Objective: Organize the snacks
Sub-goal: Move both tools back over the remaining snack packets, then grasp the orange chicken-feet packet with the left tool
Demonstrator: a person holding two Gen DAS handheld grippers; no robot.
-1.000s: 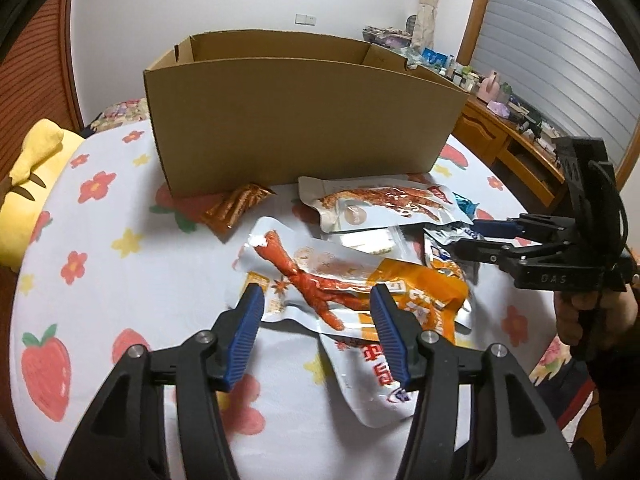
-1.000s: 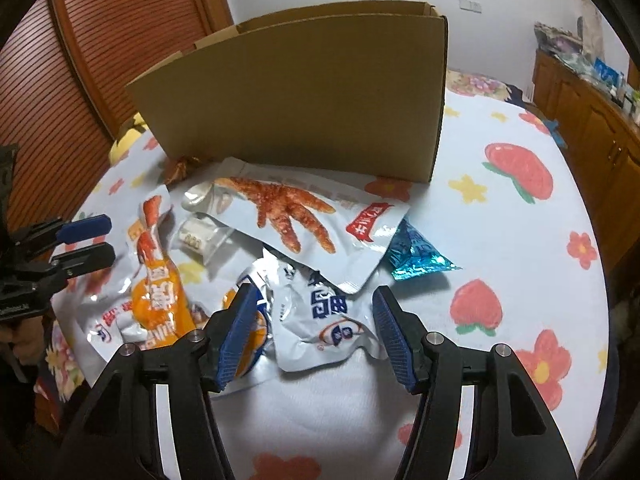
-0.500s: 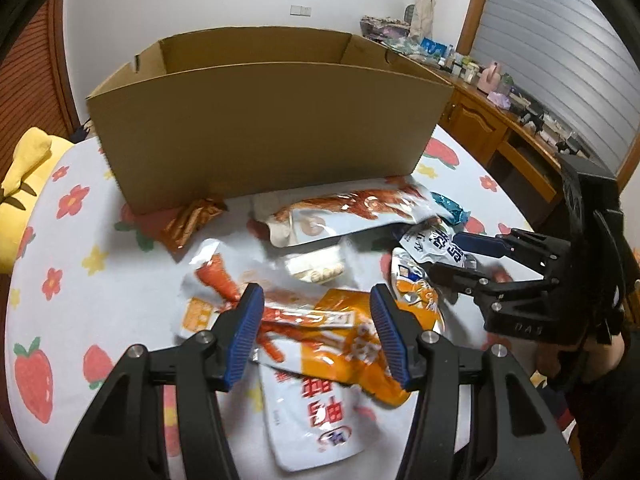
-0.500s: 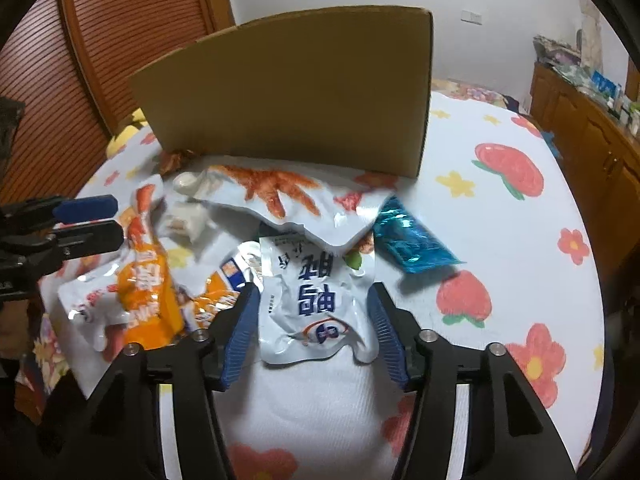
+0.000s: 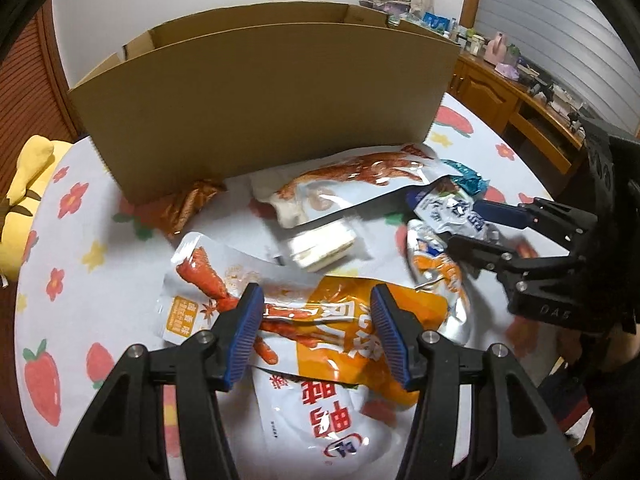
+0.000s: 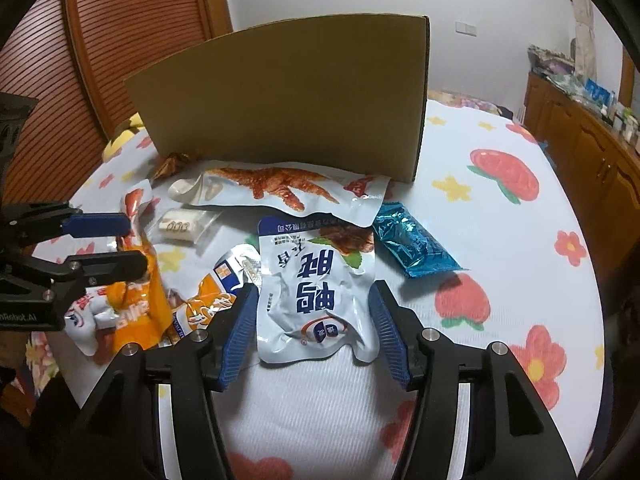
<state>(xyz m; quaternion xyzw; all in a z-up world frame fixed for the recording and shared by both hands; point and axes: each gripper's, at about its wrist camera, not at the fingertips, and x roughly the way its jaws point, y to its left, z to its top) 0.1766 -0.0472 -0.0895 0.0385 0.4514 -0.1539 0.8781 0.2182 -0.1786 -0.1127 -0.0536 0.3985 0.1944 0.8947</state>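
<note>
A table [image 6: 500,240] in a strawberry-print cloth carries a cardboard box [image 6: 288,100]; snack packets [image 6: 280,192] lie scattered before the box, a blue packet [image 6: 412,244] nearest its right corner.
</note>
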